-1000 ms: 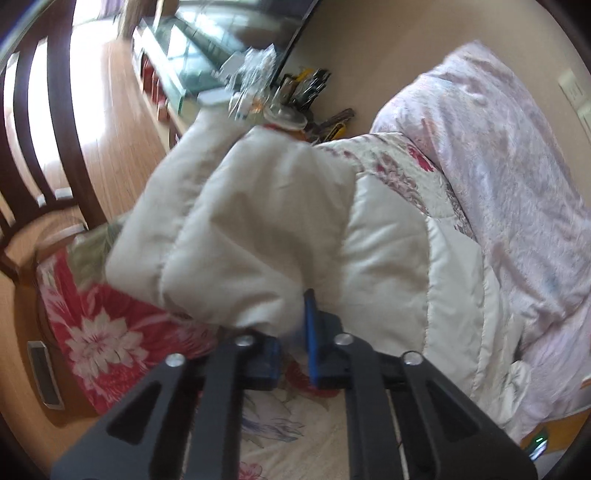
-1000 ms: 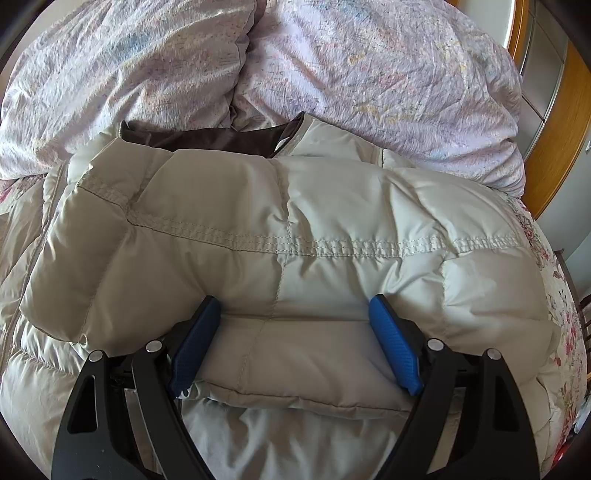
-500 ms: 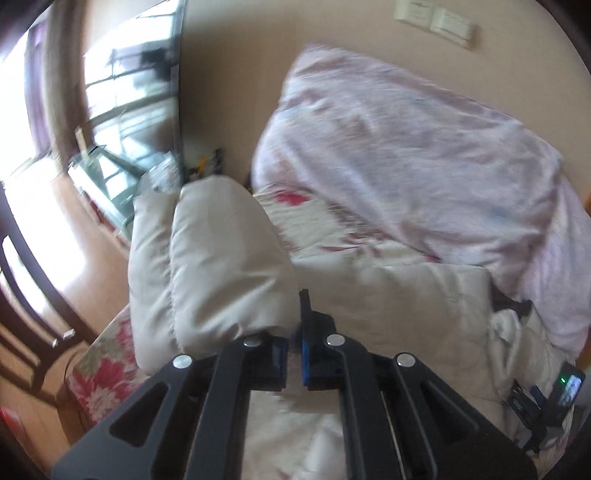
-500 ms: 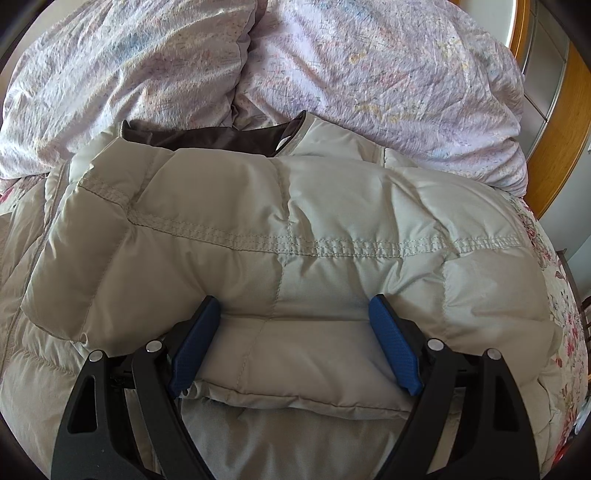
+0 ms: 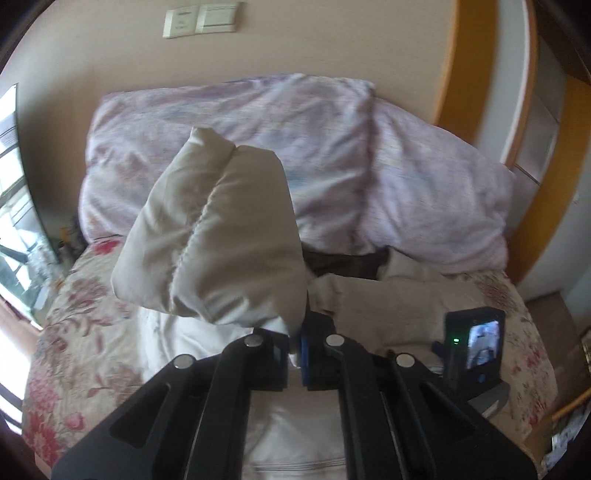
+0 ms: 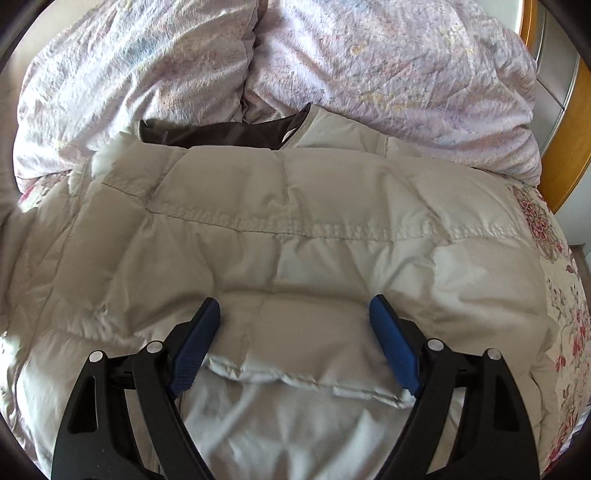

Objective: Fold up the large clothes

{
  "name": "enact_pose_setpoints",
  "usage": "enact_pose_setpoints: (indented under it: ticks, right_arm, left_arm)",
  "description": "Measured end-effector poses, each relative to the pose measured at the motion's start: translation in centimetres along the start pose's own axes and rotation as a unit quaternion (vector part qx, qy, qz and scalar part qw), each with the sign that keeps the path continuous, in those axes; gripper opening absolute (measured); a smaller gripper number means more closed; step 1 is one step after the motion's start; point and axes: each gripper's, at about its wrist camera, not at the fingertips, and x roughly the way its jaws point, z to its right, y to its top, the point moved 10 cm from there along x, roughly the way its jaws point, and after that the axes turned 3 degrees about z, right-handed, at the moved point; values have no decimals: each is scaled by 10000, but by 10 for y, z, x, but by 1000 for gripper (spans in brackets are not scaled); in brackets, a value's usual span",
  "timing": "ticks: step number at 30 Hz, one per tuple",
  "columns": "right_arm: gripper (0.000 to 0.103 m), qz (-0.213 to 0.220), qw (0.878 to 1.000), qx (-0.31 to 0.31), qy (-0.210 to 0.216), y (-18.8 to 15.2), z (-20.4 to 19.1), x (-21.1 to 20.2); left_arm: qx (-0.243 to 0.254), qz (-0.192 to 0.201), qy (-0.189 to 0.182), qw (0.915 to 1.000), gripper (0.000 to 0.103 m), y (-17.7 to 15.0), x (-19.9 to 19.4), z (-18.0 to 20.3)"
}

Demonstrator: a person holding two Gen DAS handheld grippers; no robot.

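A beige quilted down jacket (image 6: 295, 229) lies on the bed with its dark brown collar lining (image 6: 229, 131) toward the pillows. My left gripper (image 5: 298, 347) is shut on the jacket's sleeve (image 5: 218, 240) and holds it up above the jacket body (image 5: 388, 302). My right gripper (image 6: 295, 325) is open, its blue pads (image 6: 195, 343) straddling a folded-over sleeve end that lies on the jacket's front. The right gripper's camera unit (image 5: 474, 347) shows in the left wrist view at the right.
Lilac duvet and pillows (image 6: 369, 62) are bunched behind the jacket at the head of the bed. A floral bedspread (image 5: 85, 325) covers the bed. A wooden door frame (image 5: 461, 74) and wall switches (image 5: 201, 22) are behind.
My left gripper has swung with the sleeve from the bed's left side round toward the head of the bed and over the jacket. The right gripper has stayed open in place.
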Motion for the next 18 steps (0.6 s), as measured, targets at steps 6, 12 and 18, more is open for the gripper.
enact_pose_setpoints:
  ticks: [6,12,18]
  right_arm:
    - [84,221,9995,236,-61,-4,27,-23]
    - [84,466,9977,390,-298,-6,64,-37]
    - [81,620,9963,543,-222,-3,74,-48]
  left_arm:
    - [365,-491,-355,9975,4,-31,41,66]
    - [781,-1114,-485,9895,19,-74,85,109]
    - [889,-1061,-670,9881,61,-79,73,110]
